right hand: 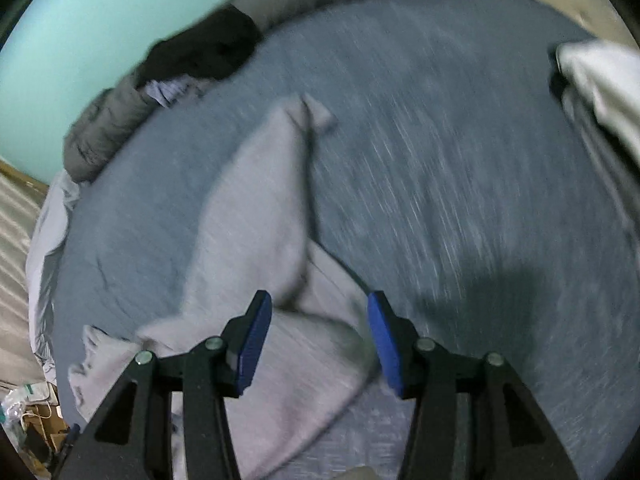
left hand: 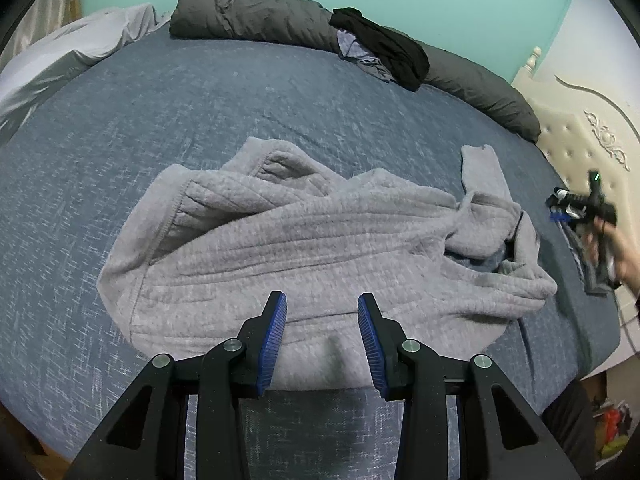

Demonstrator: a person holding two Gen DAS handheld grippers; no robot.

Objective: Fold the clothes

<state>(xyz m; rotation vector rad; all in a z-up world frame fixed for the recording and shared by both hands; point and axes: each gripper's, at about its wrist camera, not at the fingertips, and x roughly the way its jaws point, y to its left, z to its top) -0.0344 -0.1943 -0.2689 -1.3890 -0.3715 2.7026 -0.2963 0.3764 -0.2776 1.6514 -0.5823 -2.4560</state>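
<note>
Left gripper (left hand: pixel 322 304) jaws spread, empty, above near hem of grey fleece garment (left hand: pixel 312 240), crumpled mid-bed on blue bedsheet (left hand: pixel 200 104). Right gripper (right hand: pixel 318 300) jaws likewise spread, empty, over sleeve end; view blurred. Step: pre-grasp, probably spreading flat. Next: pinch hem edges. Beyond: dark clothes pile (left hand: pixel 384 48). No legible writing.

- Left wrist view: sharp, even indoor light, soft and dimmish; no glare.
- Strong fisheye bowing; black vignette in corners.
- Hand (left hand: pixel 624 256) at right edge smeared by motion.
- Right wrist view: heavy motion blur, bedsheet (right hand: pixel 460 160) streaked diagonally.
- Broad dark shadow on sheet at lower right.
</note>
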